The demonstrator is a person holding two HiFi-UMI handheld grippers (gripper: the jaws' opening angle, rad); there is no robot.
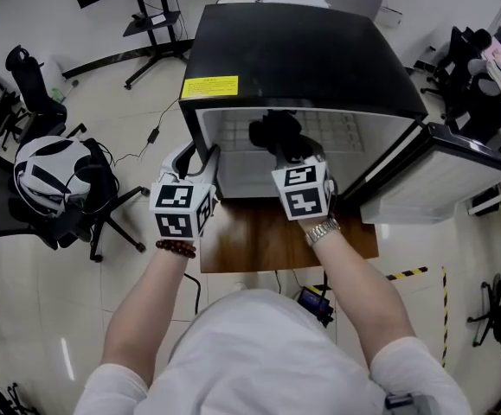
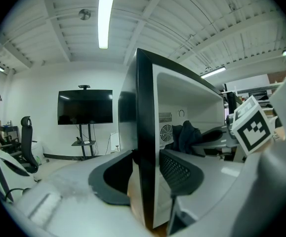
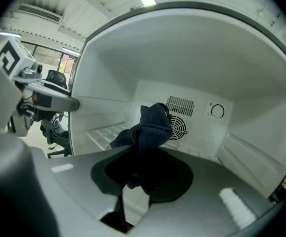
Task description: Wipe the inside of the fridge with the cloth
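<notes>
Office chair (image 1: pixel 32 89) left, fridge door (image 1: pixel 436 188) open right

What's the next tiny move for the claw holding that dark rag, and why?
Probably push the right claw forward until the cloth meets the fridge's back wall. The cloth is clamped but hangs in the air inside, seemingly touching nothing, while the left claw grips the side wall, steadying the fridge.

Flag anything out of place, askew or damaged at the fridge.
Nothing is spilled or damaged. The only oddity: the left gripper is clamped on the front edge of the fridge's side wall, apparently steadying it. The cloth in the right gripper is bunched, not flat.
</notes>
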